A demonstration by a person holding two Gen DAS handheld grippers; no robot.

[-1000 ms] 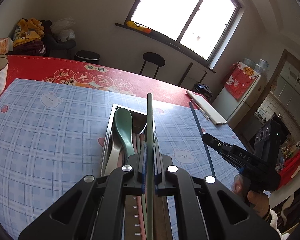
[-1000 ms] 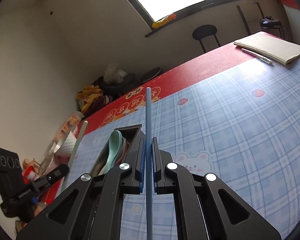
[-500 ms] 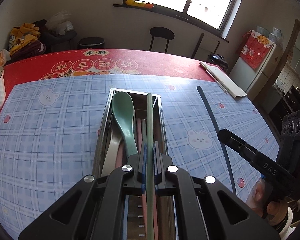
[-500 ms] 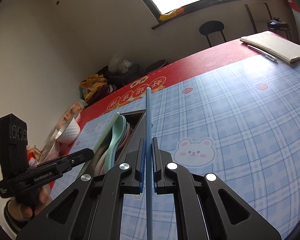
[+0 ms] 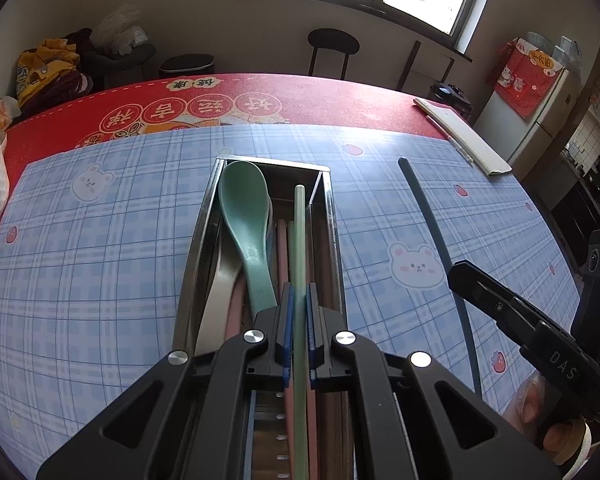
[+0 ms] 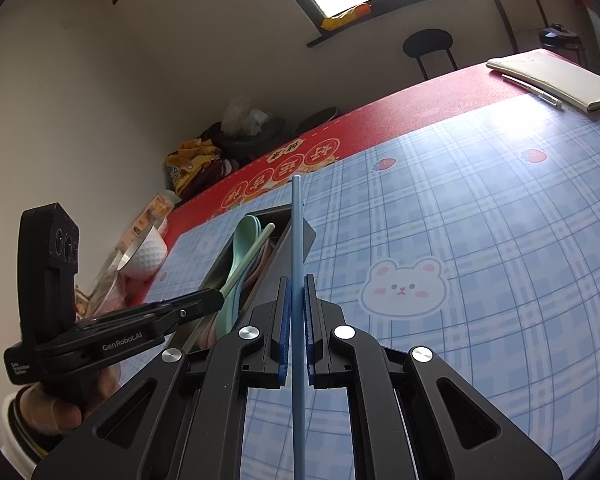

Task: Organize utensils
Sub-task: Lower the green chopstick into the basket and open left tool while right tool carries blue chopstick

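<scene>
We take the long stainless-steel utensil tray [image 5: 327, 216] on the blue plaid bear-print mat [image 5: 100, 264] as our landmark. The left gripper [image 5: 299, 300] is clamped tight on a pale green chopstick [image 5: 299, 240], its blue pads [image 5: 287, 308] pressing both sides; the stick runs lengthwise over the tray's right-hand lane, its far tip short of the tray's far end wall and, from the right wrist view, raised above the contents. In the tray's left lane lie a teal plastic spoon [image 5: 244, 216] on top of paler spoons, and pink and brown sticks lie beneath the green one. The right gripper [image 6: 296, 300] is likewise closed on a slim blue chopstick [image 6: 296, 240], held off the tray's right side, above the mat. We judge the step to be laying the green stick into the chopstick lane. To do it well: keep the stick parallel to the tray's long walls, lower the far tip first so it stays inside the end wall, keep clear of the spoon bowl to the left, and release only once the stick rests on the others. We would hold the blue stick well to the tray's right until the left gripper is clear.
</scene>
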